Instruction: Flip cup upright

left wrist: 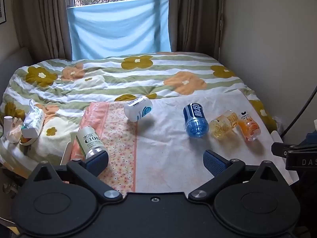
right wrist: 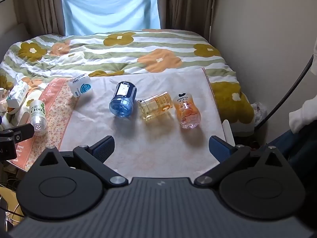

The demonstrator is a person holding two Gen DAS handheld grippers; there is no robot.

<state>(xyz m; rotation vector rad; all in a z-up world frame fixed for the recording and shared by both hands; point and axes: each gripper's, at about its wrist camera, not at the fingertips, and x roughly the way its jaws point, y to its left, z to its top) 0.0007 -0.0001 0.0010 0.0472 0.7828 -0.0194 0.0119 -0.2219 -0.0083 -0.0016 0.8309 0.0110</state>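
**Five cut-bottle cups down, both tongs released**

Five cups made from cut plastic bottles lie on a cloth-covered board over the flowered bed; none stands upright yet.

Left to right: the C100 cup [right wrist: 38,117] lies on the floral strip of the cloth [right wrist: 138,148], its long axis running away from the cameras and its closed base toward them. The white cup [right wrist: 80,87] rests tilted near the far edge, axis slanting left-back to right-front. The blue cup [right wrist: 123,101] lies with its closed base toward the cameras, leaning slightly left. The yellow cup [right wrist: 155,108] lies nearly crosswise, one end facing left; whether that end is the mouth I cannot tell. The orange cup [right wrist: 186,110] points its clear base at the cameras, and appears to touch the yellow one.

The left gripper [left wrist: 156,159] hovers at the near edge with jaws spread wide and nothing between them, its left pad just beside the C100 cup. The right gripper [right wrist: 161,148] is likewise released, well short of the cups.

Risks, as I judge them: these light round shells will likely roll when nudged, especially on soft cloth; squeezing thin plastic may crush or eject it; lifting the yellow cup could knock the orange neighbour; the C100 cup sits close to the left edge and could slip off.
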